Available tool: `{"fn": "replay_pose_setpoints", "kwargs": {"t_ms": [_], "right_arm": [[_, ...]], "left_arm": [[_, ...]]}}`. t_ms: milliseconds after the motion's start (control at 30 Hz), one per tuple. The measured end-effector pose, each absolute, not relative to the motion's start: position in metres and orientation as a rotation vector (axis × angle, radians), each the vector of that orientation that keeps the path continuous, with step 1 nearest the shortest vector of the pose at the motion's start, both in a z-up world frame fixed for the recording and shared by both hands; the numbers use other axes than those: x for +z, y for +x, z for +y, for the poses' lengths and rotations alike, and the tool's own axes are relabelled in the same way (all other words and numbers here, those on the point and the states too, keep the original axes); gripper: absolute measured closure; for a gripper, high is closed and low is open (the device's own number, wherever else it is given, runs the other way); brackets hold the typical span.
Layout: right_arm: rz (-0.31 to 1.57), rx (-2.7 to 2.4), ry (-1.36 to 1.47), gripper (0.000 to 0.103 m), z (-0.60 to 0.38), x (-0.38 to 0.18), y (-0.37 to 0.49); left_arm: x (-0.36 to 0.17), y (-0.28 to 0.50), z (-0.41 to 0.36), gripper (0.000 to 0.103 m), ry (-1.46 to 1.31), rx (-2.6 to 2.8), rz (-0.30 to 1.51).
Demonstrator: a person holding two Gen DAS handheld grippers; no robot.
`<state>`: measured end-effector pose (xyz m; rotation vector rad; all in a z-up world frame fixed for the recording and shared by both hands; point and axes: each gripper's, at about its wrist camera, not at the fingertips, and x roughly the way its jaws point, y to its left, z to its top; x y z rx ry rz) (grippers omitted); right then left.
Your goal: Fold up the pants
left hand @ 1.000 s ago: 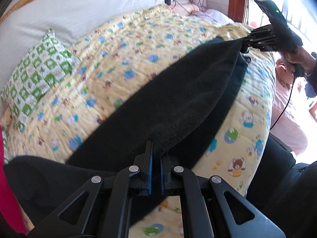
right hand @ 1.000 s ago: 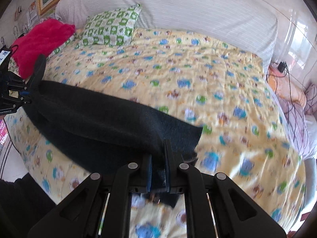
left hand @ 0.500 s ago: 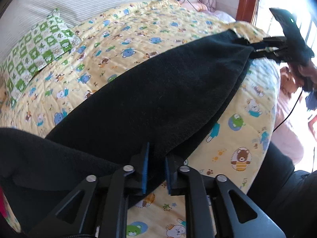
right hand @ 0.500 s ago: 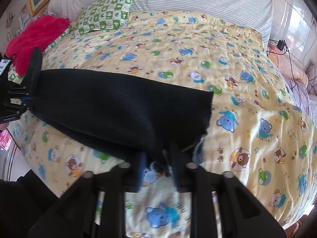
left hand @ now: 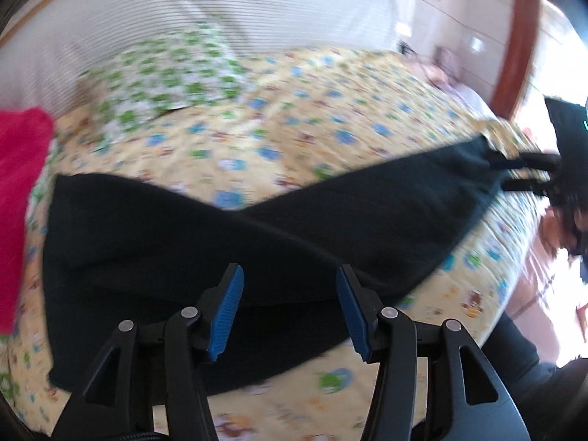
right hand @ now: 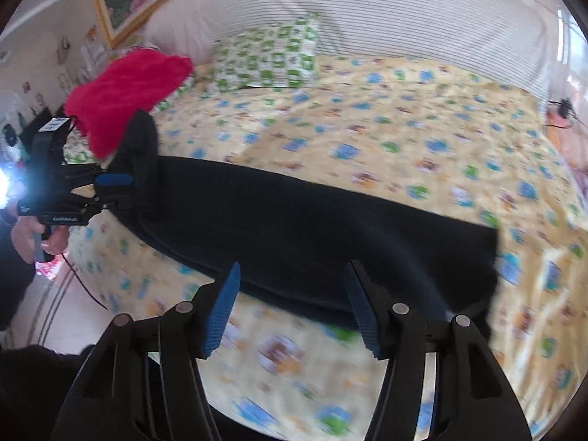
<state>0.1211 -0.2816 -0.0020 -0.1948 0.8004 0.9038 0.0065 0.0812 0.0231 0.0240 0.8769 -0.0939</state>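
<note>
Black pants (left hand: 257, 242): lying along the bed's (left hand: 330, 117) near edge, long axis nine-to-three; left gripper (left hand: 290, 308) and right gripper (right hand: 292, 307), jaws just opening and gripping nothing, are hovering at opposite ends, pants at twelve o'clock.

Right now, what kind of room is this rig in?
Most likely a home bedroom: a bed under a yellow cartoon-print quilt, a green checked pillow against the striped headboard, black pants spread out for folding.

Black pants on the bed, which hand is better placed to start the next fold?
Probably right. The right gripper sits by the narrow leg end of the pants, likely the easier end to lift over. The left gripper is at the wide waist. Both jaws have just been opening, gripping nothing.
</note>
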Motion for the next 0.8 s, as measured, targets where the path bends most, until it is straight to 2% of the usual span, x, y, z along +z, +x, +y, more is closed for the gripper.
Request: {"fn": "replay_pose_setpoints", "kwargs": {"t_ms": [333,567,700,733,800], "right_arm": [[0.809,1.075,-0.164,0.043,-0.191,0.0,0.119],[0.823,1.145,-0.164,0.043,-0.15,0.002,0.12],[0.848,1.186,-0.144,0.043,-0.131,0.001,0.124],[0.864,1.204,-0.135,0.043,-0.125,0.0,0.126],[0.881,1.223,-0.128,0.043,-0.116,-0.002,0.128]], "left_arm": [[0.047,0.0,0.186,0.047,-0.091,0.109,0.839],[0.053,0.013,0.227,0.046,-0.076,0.172,0.853],[0.058,0.032,0.249,0.041,-0.048,0.126,0.864],[0.057,0.038,0.252,0.037,-0.05,0.09,0.871],[0.057,0.048,0.26,0.037,-0.041,0.014,0.876]]}}
